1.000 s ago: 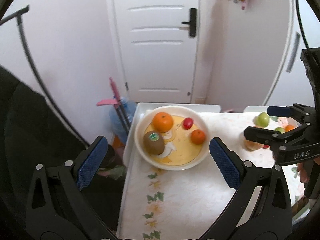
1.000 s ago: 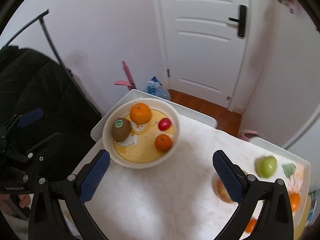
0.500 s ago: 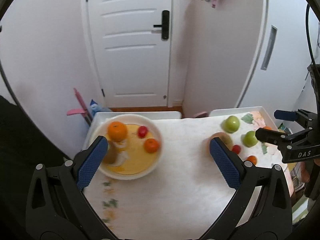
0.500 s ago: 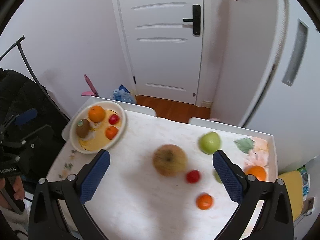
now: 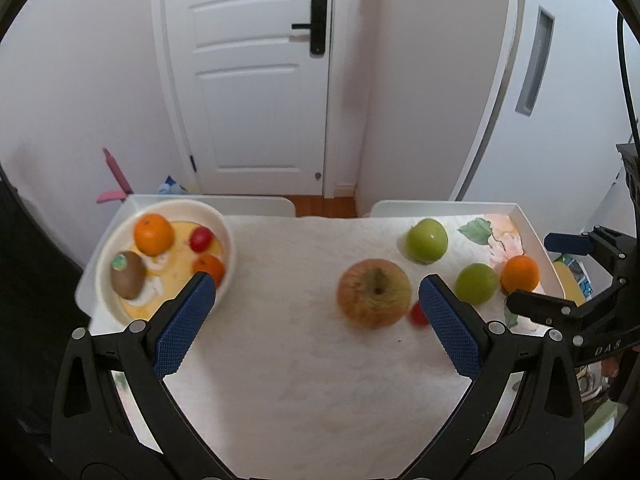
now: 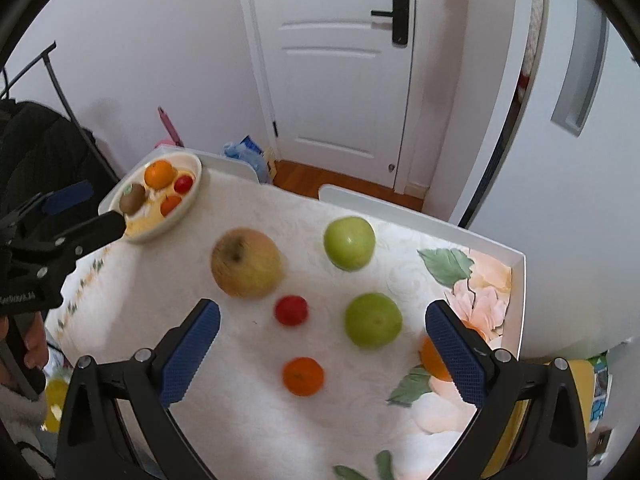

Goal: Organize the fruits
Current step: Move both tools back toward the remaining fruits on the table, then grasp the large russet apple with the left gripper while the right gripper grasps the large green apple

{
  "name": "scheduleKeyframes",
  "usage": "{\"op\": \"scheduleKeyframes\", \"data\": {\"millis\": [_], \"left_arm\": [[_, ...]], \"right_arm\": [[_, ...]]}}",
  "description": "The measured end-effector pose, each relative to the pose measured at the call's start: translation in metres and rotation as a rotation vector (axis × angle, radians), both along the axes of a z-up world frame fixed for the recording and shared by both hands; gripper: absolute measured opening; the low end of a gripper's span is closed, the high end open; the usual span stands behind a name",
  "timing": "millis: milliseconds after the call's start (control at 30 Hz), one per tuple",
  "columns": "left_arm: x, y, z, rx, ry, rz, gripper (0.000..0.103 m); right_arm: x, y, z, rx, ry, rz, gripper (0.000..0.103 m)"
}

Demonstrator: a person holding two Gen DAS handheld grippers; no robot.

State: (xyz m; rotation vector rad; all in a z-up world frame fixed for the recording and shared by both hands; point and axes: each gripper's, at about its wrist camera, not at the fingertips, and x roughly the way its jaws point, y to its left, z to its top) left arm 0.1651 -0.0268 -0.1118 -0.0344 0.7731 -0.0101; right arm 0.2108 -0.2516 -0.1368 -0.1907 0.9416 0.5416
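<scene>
From the left wrist camera, we see our left gripper [image 5: 316, 312] with its jaws spread apart and holding nothing. At ten o'clock the bowl [image 5: 228, 236] already carries four fruits: a large orange [image 5: 153, 234], a kiwi [image 5: 127, 275], a red fruit [image 5: 201, 239] and a small orange [image 5: 209, 269]. Loose on the table [image 5: 304, 360], at one to two o'clock, sit the big apple [image 5: 374, 293] and two green apples [image 5: 426, 240].

From the right wrist camera, our right gripper [image 6: 322, 344] is likewise spread wide and empty above the loose fruit. We count six pieces outside the bowl, so we judge the sorting under halfway done.
</scene>
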Motion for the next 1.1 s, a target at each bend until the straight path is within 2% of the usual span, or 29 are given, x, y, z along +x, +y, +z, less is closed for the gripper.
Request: {"op": "scheduleKeyframes", "data": {"millis": [467,733,933,1000,1067,1100], "left_arm": [[0.039,-0.043,-0.064,0.011,0.061,0.011,0.103],[0.06,-0.053,-0.088,0.024,0.088,0.02,0.103],[0.067,-0.054,-0.101,0.017,0.118,0.038,0.103],[0.069,-0.054,-0.104,0.015,0.128,0.038,0.099],[0.07,-0.054,-0.107,0.015,0.139,0.035,0.089],[0.071,-0.054,-0.108,0.016,0.146,0.032,0.087]], "right_arm": [[0.02,-0.02,-0.052,-0.078,-0.03,0.121,0.102],[0.03,-0.02,-0.071,-0.085,-0.022,0.166,0.097],[0.037,-0.017,-0.079,-0.089,-0.006,0.192,0.088],[0.038,-0.017,-0.081,-0.09,-0.002,0.196,0.086],[0.04,-0.017,-0.083,-0.09,0.003,0.2,0.082],[0.04,-0.017,-0.083,-0.09,0.006,0.202,0.08]]}}
